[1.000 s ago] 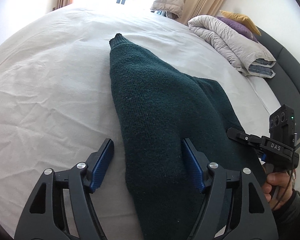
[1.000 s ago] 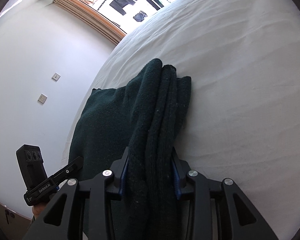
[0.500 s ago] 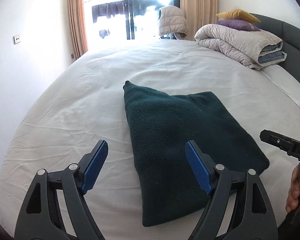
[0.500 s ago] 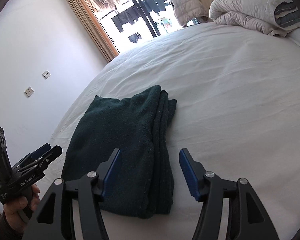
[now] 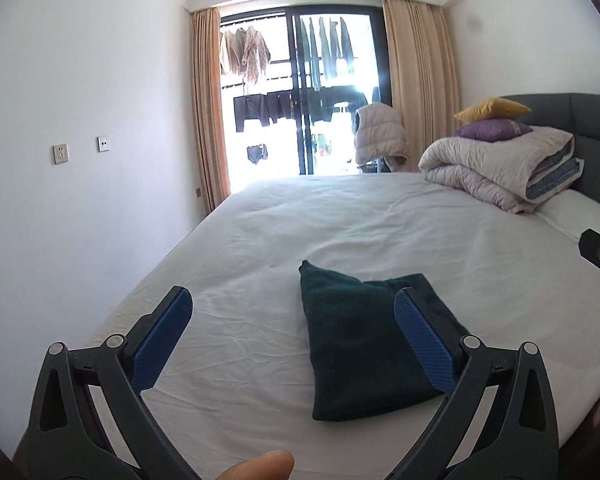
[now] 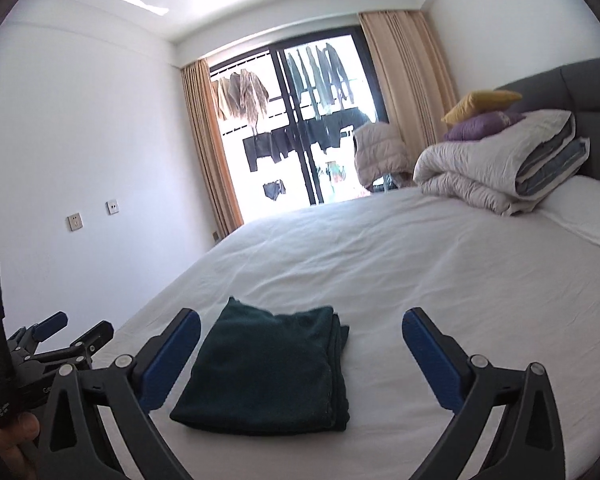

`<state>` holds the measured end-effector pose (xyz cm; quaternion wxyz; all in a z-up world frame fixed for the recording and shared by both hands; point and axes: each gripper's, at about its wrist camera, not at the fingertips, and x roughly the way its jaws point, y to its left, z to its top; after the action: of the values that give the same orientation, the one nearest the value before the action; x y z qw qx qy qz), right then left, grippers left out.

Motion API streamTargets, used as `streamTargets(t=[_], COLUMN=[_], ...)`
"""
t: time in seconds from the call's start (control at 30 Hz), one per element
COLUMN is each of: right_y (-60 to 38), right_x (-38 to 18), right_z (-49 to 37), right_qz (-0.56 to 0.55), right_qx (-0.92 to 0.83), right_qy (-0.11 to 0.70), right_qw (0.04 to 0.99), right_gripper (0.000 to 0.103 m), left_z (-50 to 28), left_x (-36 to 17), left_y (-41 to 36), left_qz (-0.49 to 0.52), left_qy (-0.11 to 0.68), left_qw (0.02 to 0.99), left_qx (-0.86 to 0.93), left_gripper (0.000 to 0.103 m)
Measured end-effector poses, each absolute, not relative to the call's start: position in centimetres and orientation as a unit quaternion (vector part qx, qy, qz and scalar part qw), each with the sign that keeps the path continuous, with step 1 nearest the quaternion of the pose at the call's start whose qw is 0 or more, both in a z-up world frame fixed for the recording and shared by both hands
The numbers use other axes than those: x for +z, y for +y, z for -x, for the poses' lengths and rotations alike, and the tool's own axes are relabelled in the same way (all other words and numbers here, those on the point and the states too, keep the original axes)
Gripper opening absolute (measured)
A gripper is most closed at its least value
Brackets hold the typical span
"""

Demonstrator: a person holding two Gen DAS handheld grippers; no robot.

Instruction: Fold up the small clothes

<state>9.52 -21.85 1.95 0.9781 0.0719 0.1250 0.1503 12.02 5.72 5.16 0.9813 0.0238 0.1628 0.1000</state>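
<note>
Left wrist view: the left claw (image 5: 292,340) stands wide, its blue ribbed pads (image 5: 162,342) well apart after the jaws have just been opening, and nothing is between them but air. The dark green knitted garment (image 5: 364,344), folded into a thick rectangular pad, lies flat on the white bed sheet (image 5: 380,224), below and beyond the claw, partly hidden by the right-hand pad. One corner at its far end pokes up in a small point. A fingertip (image 5: 260,466) shows at the bottom edge, and a part of the other tool juts in at the far right.

Right wrist view: the right claw (image 6: 300,354) is likewise spread wide and empty, its jaws having just been opening; the garment (image 6: 268,368) rests on the sheet (image 6: 420,264) beneath the gap, apart from both pads. Its stacked layers show along the right edge, fairly even. The left claw (image 6: 72,330) and the hand (image 6: 10,440) bearing it sit at the lower left. A folded grey duvet (image 6: 496,172) with a purple pillow (image 6: 480,122) and a yellow pillow (image 6: 480,102) lies well apart at the head of the bed.

The fold looks finished, so the step in hand appears to be letting go and drawing clear. To do it well, keep both claws wide until they are away from the knit, so no pad snags a loop and drags a layer loose. If anything needs tidying, it is the raised far corner.
</note>
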Motion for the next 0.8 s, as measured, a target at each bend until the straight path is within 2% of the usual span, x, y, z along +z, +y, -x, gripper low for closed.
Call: streamTargets(t=[0.13, 0.33, 0.63, 0.8], right_y=[-21.9, -21.5, -19.1, -18.0], right_x=[4.6, 4.8, 0.8, -1.5], right_z=[-7.7, -6.9, -6.4, -7.3], right_qz=[-0.065, -0.048, 0.005, 0.011], right_qx=[0.16, 0.142, 0.114, 0.115], right_qy=[0.106, 0.149, 0.228, 0.275], right_qw=[0.979, 0.977, 0.967, 0.954], right_gripper=[0.103, 0.103, 0.103, 0.103], left_z=[-10.1, -9.0, -10.6, -11.3], left_x=[6.9, 6.9, 0.4, -2.1], left_y=[5.2, 4.6, 4.7, 5.2], left_qz=[-0.024, -0.004, 0.031, 0.036], left_qy=[0.174, 0.227, 0.319, 0.338], left_qw=[0.979, 0.97, 0.944, 0.937], left_qx=[0.105, 0.086, 0.079, 0.08], left_gripper=[0.103, 0.103, 0.103, 0.103])
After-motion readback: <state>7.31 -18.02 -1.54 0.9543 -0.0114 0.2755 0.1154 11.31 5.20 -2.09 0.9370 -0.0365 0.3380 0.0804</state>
